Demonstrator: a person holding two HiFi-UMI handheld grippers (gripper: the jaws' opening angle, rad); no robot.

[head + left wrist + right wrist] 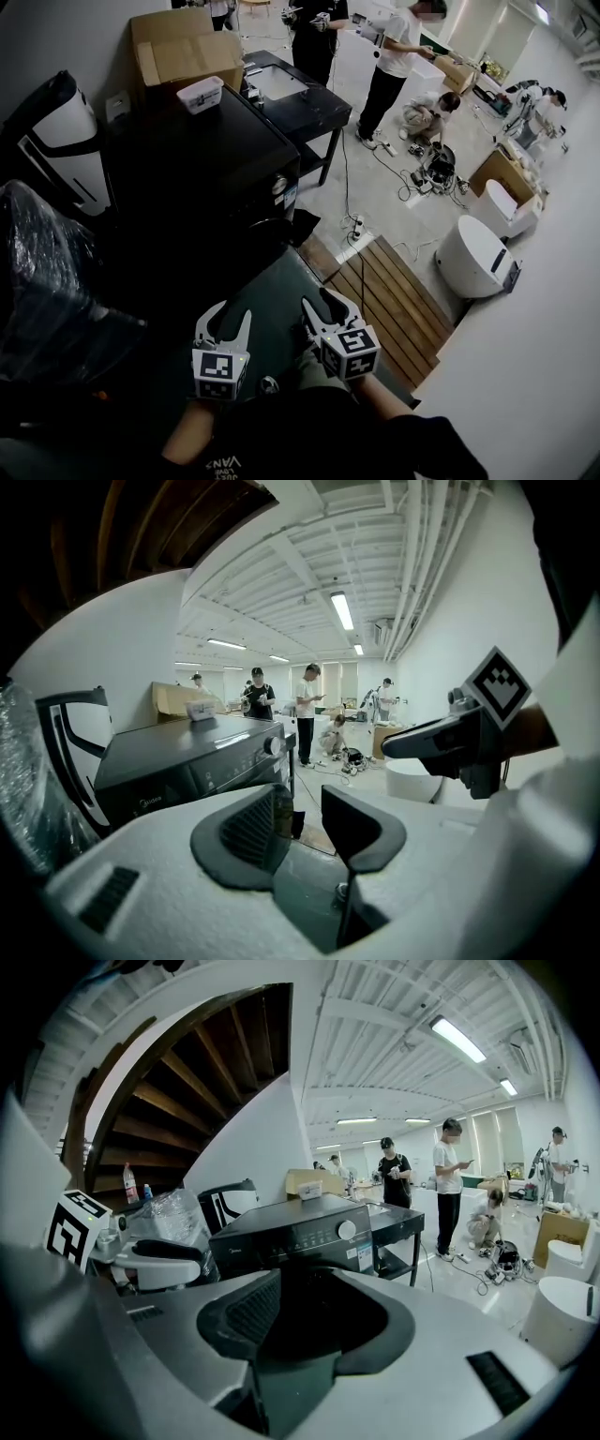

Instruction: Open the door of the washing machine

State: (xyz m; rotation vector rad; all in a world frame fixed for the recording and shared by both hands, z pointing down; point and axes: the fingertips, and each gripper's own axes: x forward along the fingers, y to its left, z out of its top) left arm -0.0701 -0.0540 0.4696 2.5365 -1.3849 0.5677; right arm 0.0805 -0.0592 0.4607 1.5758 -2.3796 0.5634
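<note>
The black washing machine (202, 173) stands just ahead, with its front in dark shadow. The left gripper (231, 314) and right gripper (323, 305) are both released and empty, so one should first approach the door's edge low and squarely.

washing machine (202, 173): black front-loader, boxy, glossy flat top catching the ceiling light
pose: upright and square on the floor, back to the grey wall (56, 37)
control panel (300, 1238): a dark strip across the top of the front, with a faint row of markings
knob (347, 1230): round, silver, at the panel's right end
sticker (364, 1256): pale label just under the knob
door: somewhere on the shadowed front below the panel (open or shut, cannot tell)
</note>
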